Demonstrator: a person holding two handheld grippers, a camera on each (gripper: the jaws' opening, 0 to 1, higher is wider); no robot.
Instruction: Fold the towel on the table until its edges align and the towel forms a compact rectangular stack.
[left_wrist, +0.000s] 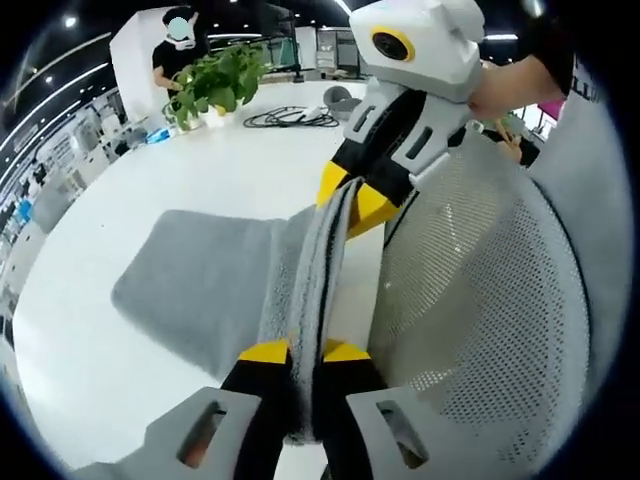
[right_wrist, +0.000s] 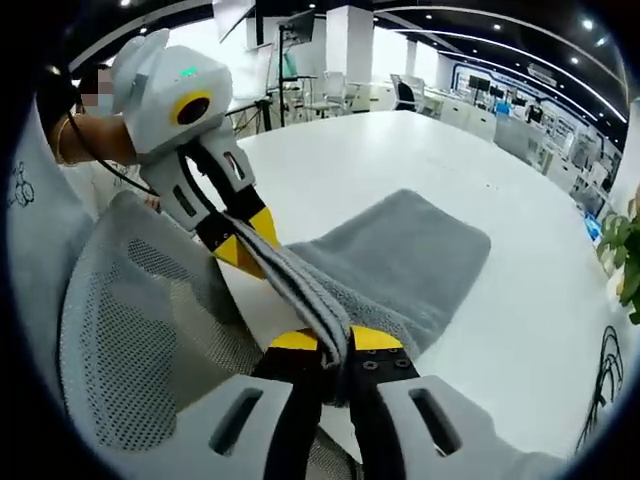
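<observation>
Claw-wise, your left claw (left_wrist: 305, 352) is pinching the near edge of the gray towel (left_wrist: 205, 285), and your right claw (right_wrist: 335, 342) is clamped on that same edge a bit further along, so the strip between them is pulled taut and lifted. Rest of the towel lies flat on the white tabletop (left_wrist: 220, 165), trailing away from you toward the middle. A mesh chair back (left_wrist: 480, 300) sits right beside your hands at the table edge.

Progress-wise I'd say you're early in a fold: edge grabbed, but not carried over yet. You've got to lay it across to the far edge, line things up, then probably fold again before it's a compact stack.
</observation>
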